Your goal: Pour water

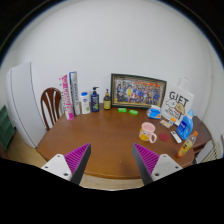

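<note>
My gripper (112, 163) hangs above the near edge of a round wooden table (100, 140), its two fingers wide apart and nothing between them. Each finger carries a magenta pad (76, 159). Beyond the right finger, on the table's right side, stands a pink cup (148, 131) with a blue cup (154, 112) behind it. At the back left stand a blue bottle (95, 100) and a dark bottle (107, 99). All of them are well ahead of the fingers.
A framed picture (138, 91) leans on the wall at the table's back. Boxes (70, 95) stand at the back left, a "GIFT" box (178, 104) and small clutter at the right. A wooden chair (50, 104) sits at the left.
</note>
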### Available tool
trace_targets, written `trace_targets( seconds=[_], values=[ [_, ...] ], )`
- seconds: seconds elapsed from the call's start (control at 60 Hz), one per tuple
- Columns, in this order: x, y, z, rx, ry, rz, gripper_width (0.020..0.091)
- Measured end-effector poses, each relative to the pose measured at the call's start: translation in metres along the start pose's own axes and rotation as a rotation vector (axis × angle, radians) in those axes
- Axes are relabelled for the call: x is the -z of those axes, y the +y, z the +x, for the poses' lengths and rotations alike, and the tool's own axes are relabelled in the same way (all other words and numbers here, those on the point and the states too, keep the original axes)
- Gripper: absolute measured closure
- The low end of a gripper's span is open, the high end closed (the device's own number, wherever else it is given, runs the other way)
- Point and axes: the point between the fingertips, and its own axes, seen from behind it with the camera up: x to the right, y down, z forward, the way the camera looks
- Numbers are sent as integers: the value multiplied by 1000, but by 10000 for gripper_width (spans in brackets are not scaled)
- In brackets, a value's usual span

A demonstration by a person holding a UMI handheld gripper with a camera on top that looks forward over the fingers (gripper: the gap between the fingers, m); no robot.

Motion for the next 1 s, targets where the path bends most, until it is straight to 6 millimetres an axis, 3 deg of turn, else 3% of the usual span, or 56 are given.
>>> trace_targets(
  seconds=[0.1,0.117,0.133,0.283,0.433,0.583,0.7,0.867,1.0],
  values=[
    [-1,10,38,-17,32,-3,246],
    [0,11,32,-20,40,-4,245],
    [-2,17,57,-23,38,-5,247],
    [-9,49,141,-37,61,-11,250],
    [-24,86,240,-41,96,4,250],
    [-48,122,346,-66,153,-1,248],
    [-75,134,412,-91,175,19,248],
    [-125,136,469,-102,164,53,247],
    [-168,137,484,-91,137,64,249]
  ],
)
